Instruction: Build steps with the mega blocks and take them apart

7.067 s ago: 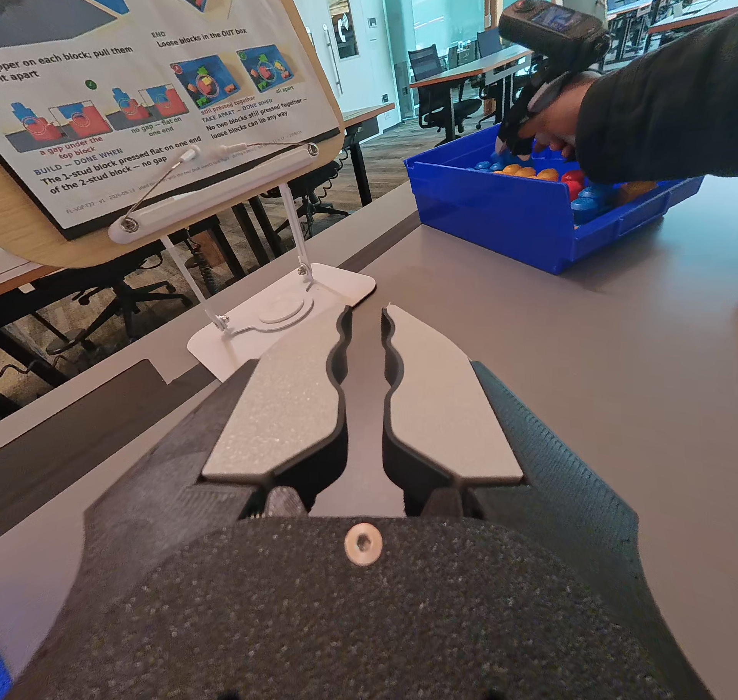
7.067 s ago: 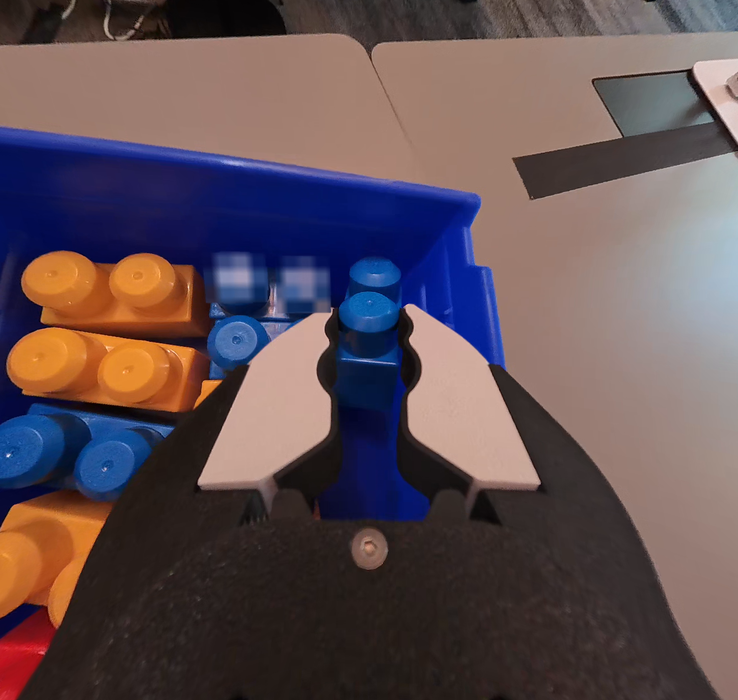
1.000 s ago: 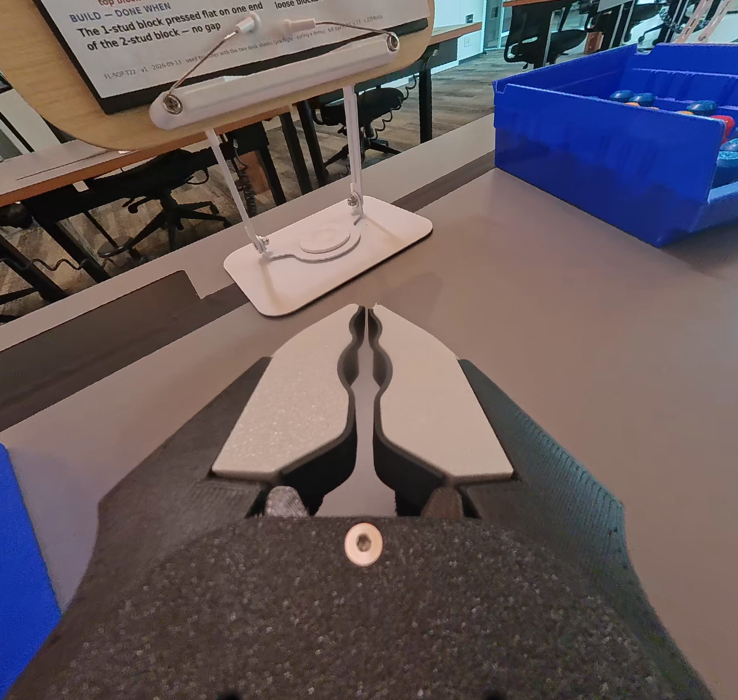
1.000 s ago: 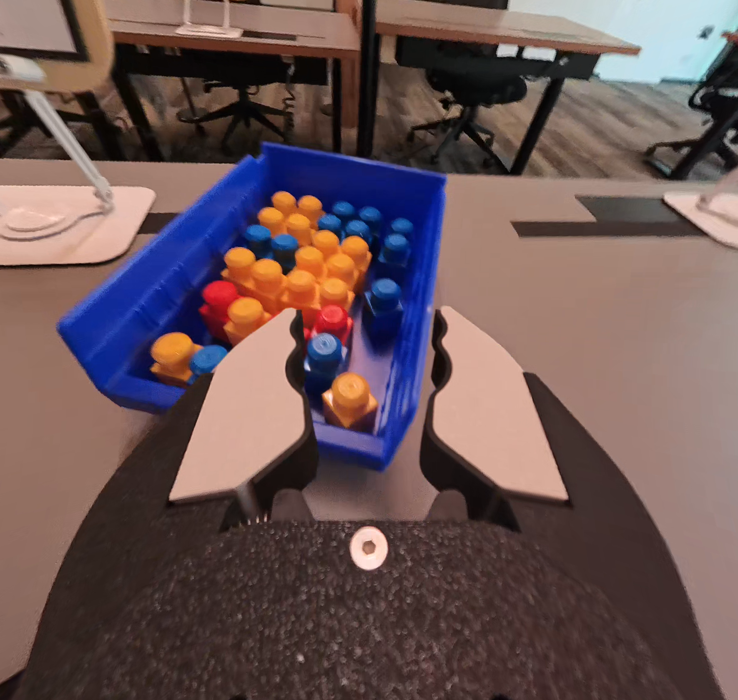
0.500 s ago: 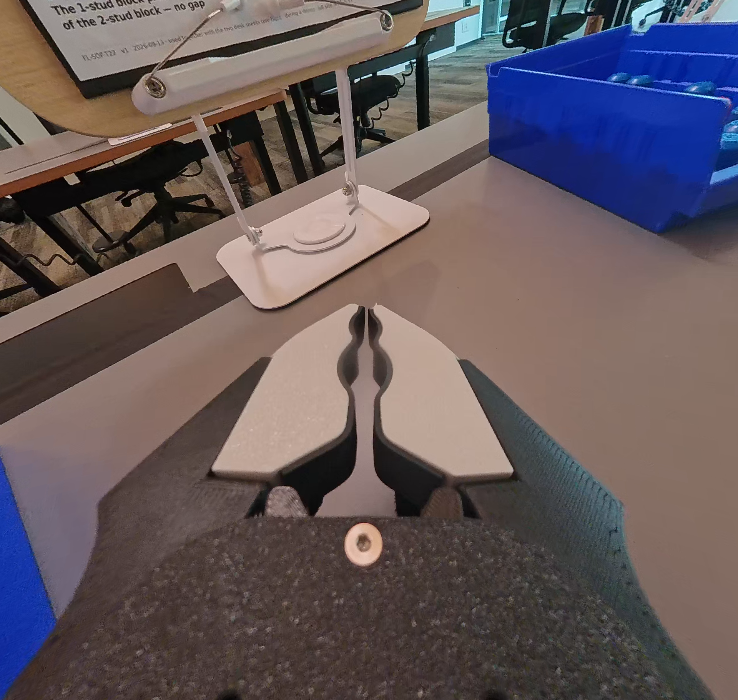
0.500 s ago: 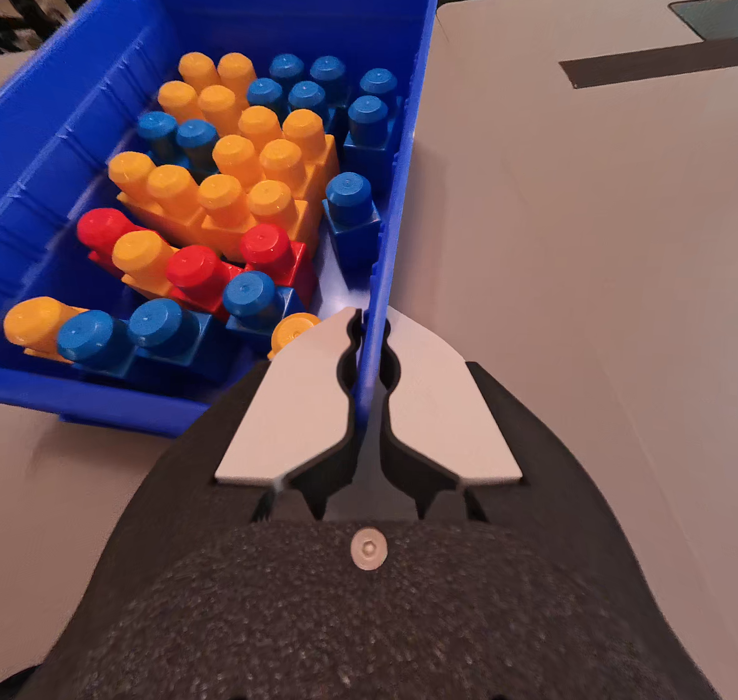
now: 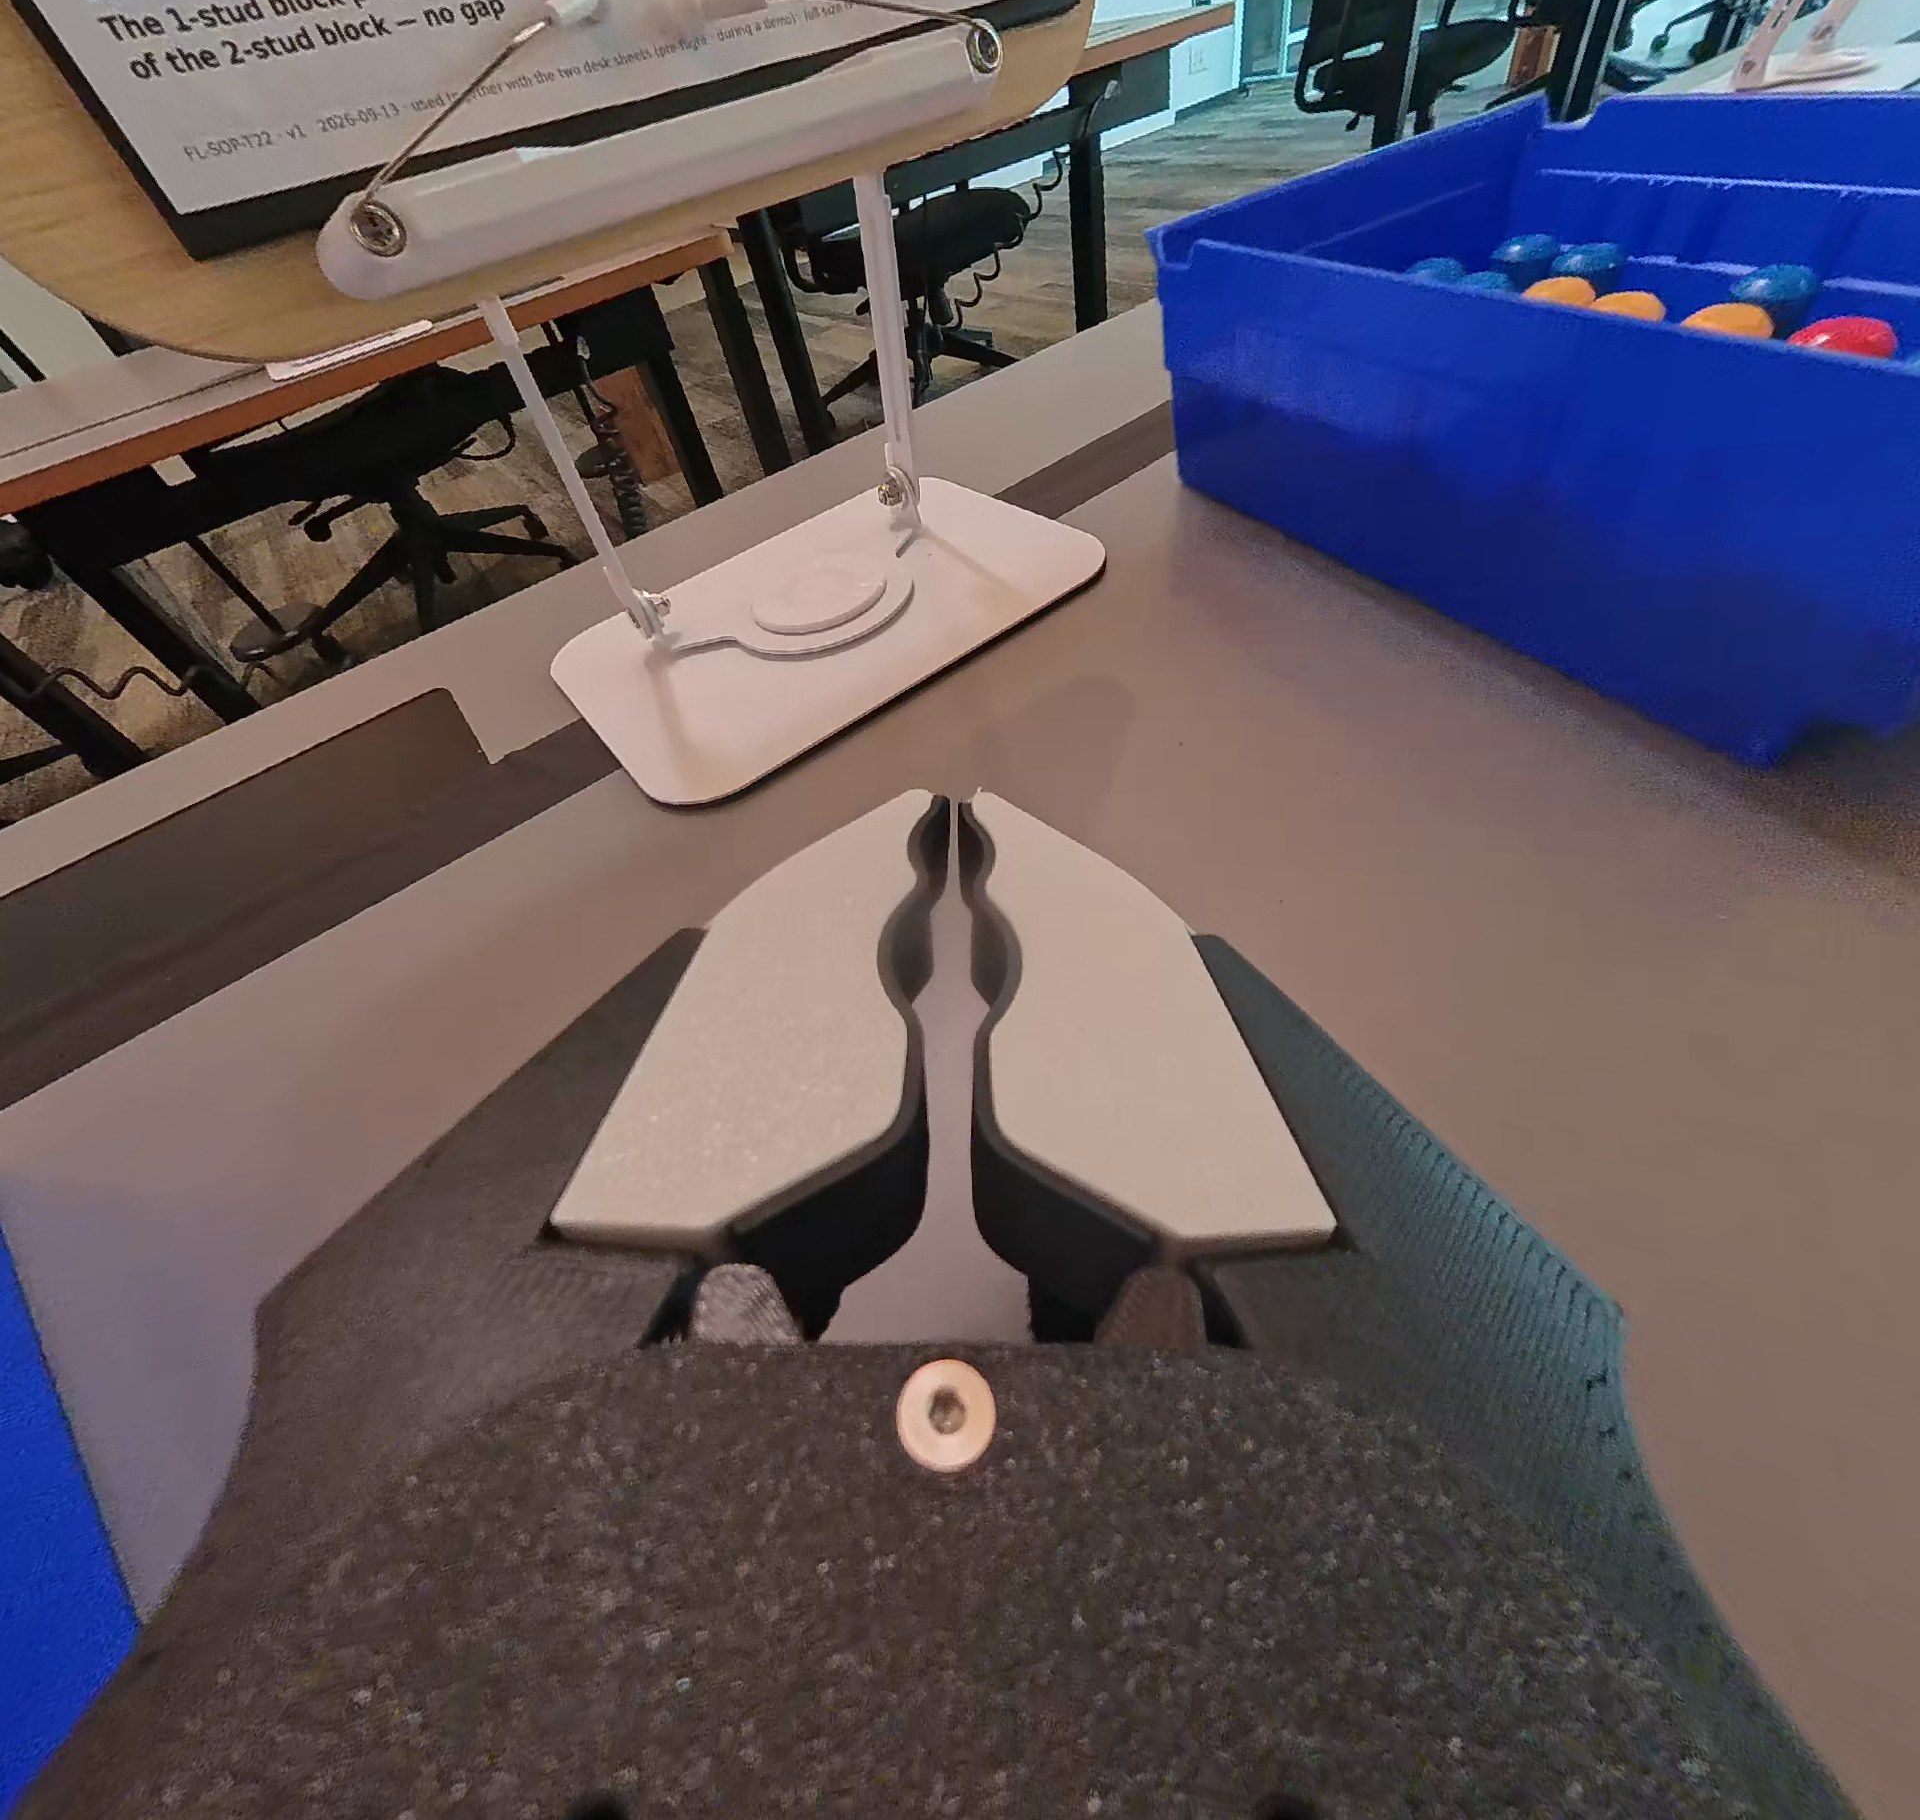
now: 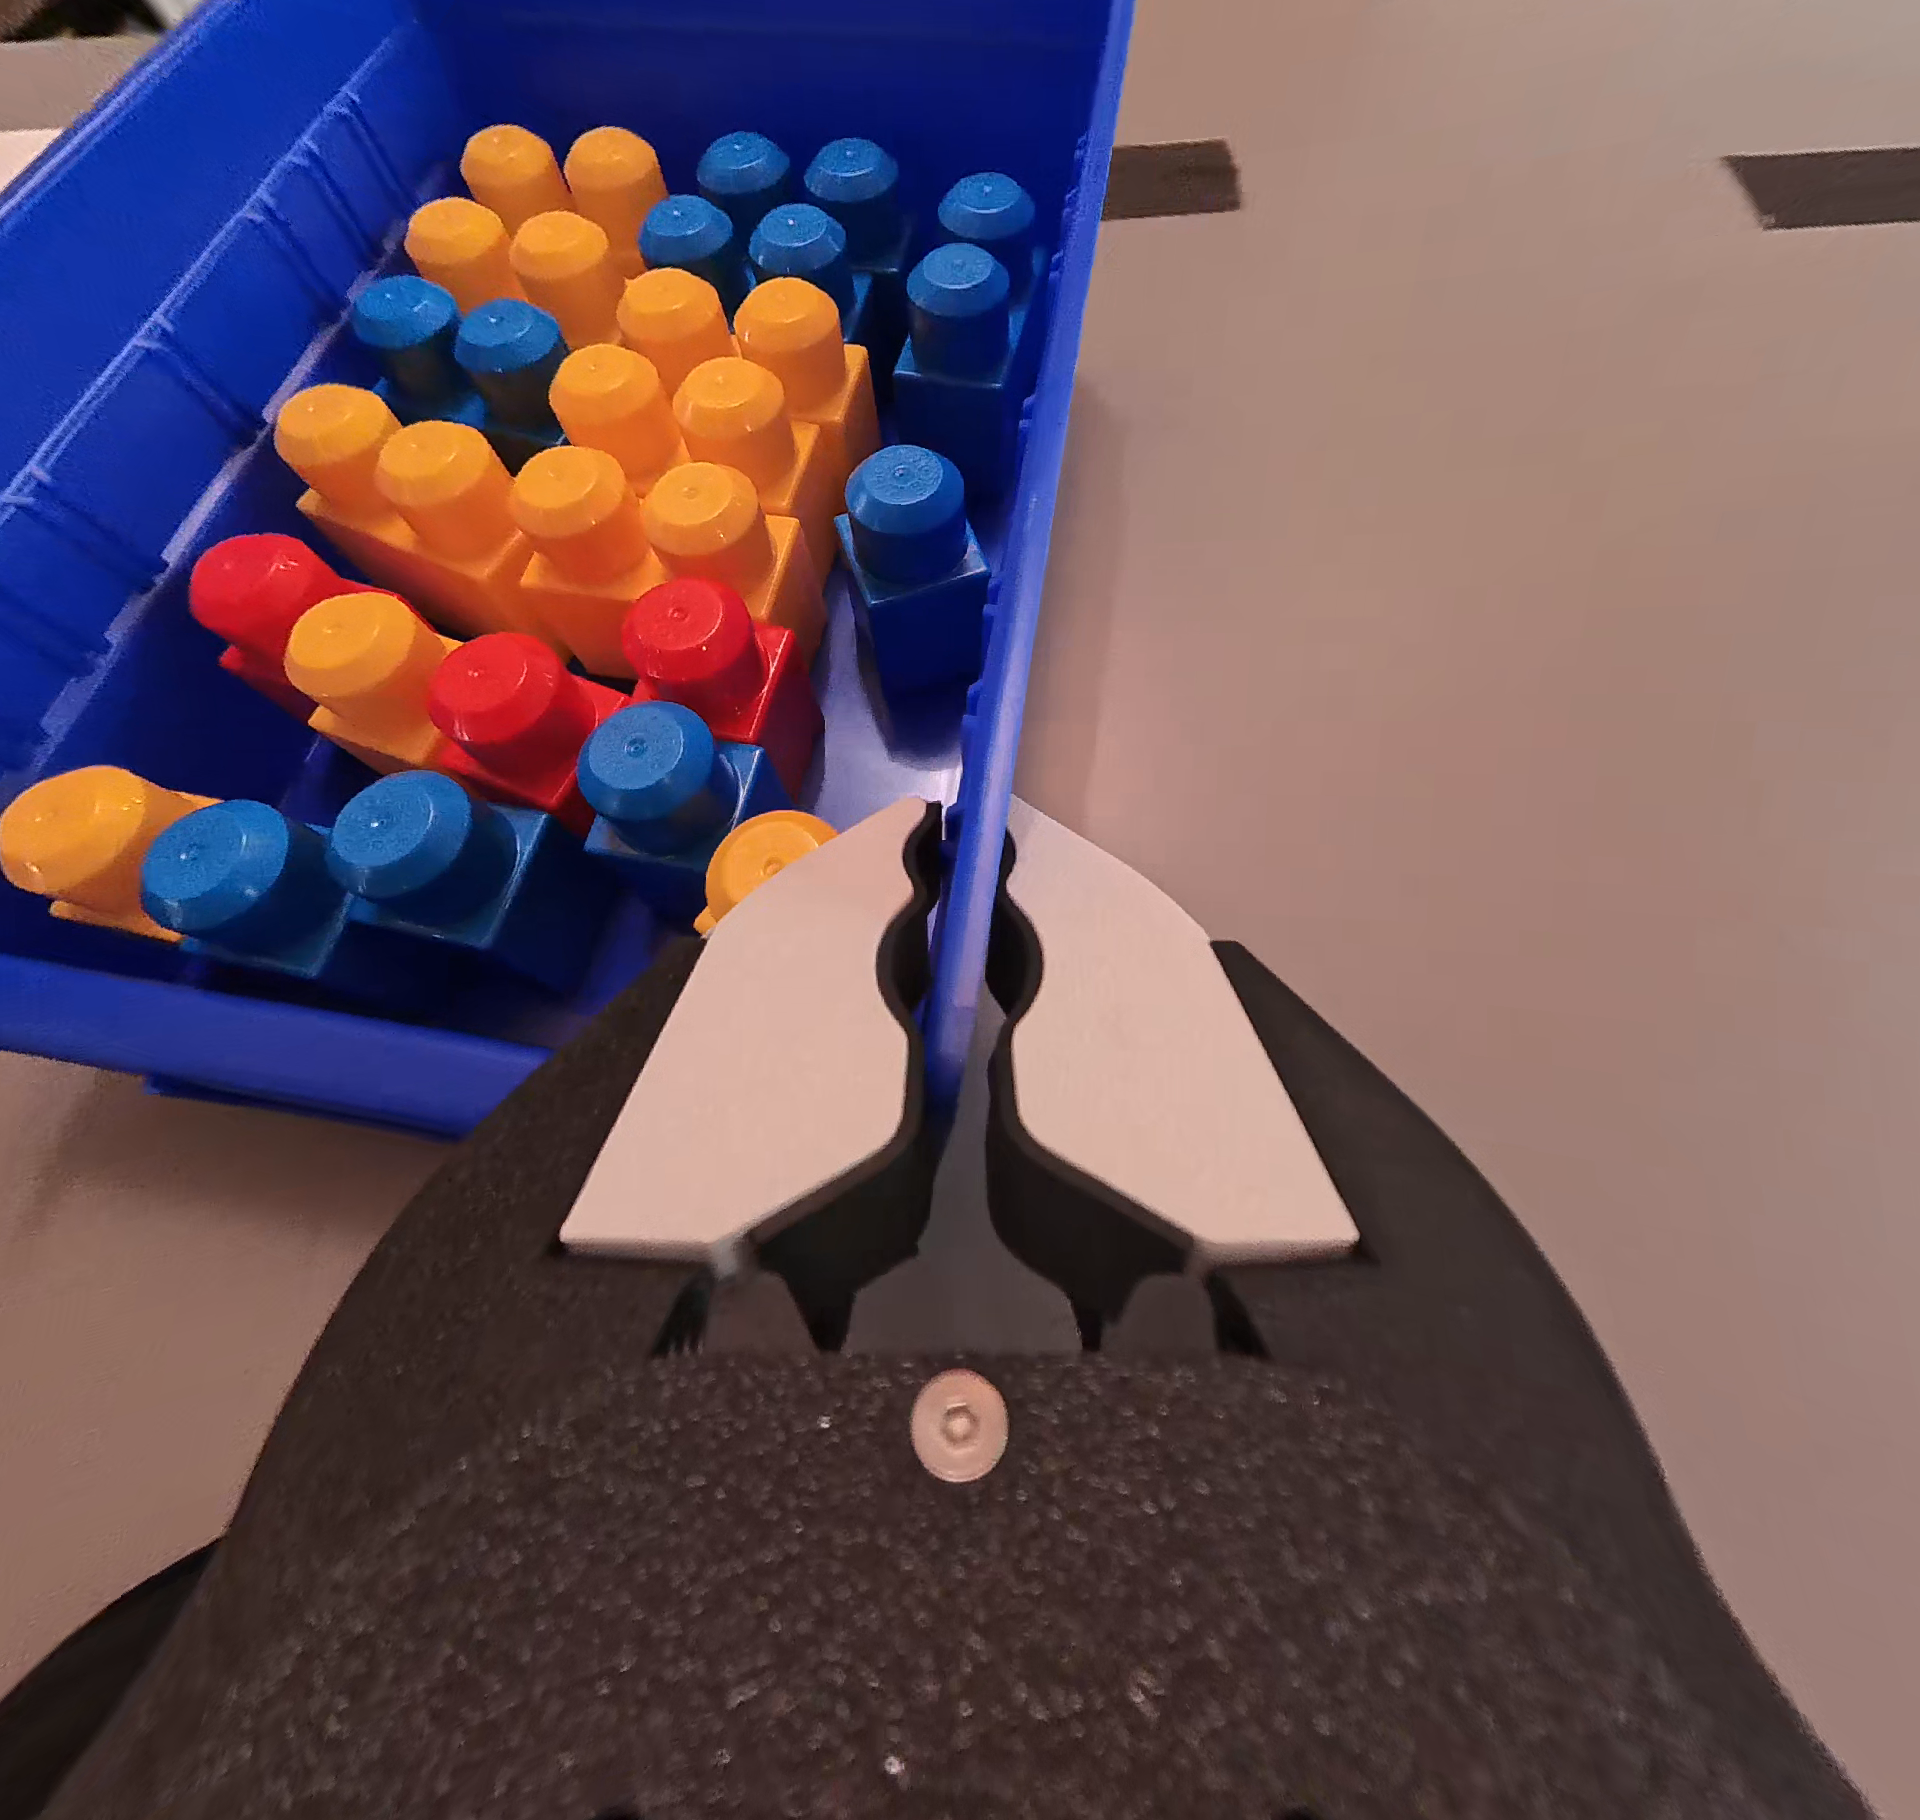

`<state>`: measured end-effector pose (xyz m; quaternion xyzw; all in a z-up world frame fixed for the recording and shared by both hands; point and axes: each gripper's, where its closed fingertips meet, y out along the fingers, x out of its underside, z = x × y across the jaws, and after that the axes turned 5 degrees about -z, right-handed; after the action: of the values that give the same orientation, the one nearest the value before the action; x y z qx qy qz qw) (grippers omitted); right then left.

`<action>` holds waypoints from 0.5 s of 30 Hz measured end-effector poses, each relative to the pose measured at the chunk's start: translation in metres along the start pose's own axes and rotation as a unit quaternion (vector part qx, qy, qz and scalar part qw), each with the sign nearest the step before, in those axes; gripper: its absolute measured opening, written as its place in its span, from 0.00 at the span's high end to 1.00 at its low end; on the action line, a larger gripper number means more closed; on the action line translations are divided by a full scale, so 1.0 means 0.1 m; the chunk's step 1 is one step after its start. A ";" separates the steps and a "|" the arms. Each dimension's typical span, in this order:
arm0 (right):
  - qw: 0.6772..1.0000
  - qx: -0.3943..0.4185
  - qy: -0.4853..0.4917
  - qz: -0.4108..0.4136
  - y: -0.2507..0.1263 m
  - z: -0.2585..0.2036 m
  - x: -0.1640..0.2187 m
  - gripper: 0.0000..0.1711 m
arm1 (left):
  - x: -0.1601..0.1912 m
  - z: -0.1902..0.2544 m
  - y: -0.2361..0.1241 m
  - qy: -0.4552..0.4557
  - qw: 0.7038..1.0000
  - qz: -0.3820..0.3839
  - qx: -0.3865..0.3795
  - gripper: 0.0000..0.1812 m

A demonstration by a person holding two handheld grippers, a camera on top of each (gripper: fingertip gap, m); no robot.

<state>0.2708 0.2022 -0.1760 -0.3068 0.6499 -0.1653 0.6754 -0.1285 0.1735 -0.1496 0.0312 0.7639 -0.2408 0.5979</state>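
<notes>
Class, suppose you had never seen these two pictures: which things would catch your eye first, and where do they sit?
First, the blue bin crowded with orange, blue and red mega blocks, standing on the grey table. Next, the right claw shut on the bin's right side wall near its front corner. In the left wrist view, the left claw is shut on nothing, pointing toward a white stand carrying an instruction sheet.
</notes>
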 end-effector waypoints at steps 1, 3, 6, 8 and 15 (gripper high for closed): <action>1.000 -0.005 -0.005 0.000 -0.02 -0.10 0.02 0.97 | 0.00 0.00 0.00 0.000 1.000 0.000 0.000 0.99; 1.000 -0.014 -0.018 -0.002 -0.05 -0.30 0.06 0.97 | 0.00 0.01 0.00 0.001 1.000 0.000 0.000 0.99; 0.999 -0.021 -0.032 -0.004 -0.10 -0.55 0.10 0.97 | -0.01 0.01 0.00 0.001 1.000 0.000 0.001 0.99; 0.999 -0.015 -0.030 -0.002 -0.13 -0.60 0.13 0.97 | -0.01 0.01 -0.01 0.001 1.000 0.001 0.001 0.99; 0.999 -0.021 -0.025 0.000 -0.15 -0.61 0.14 0.97 | -0.01 0.02 0.00 0.003 1.000 0.000 0.001 0.99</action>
<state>0.2153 0.1703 -0.1755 -0.3251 0.6363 -0.1438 0.6847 -0.1267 0.1725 -0.1492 0.0325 0.7654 -0.2418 0.5955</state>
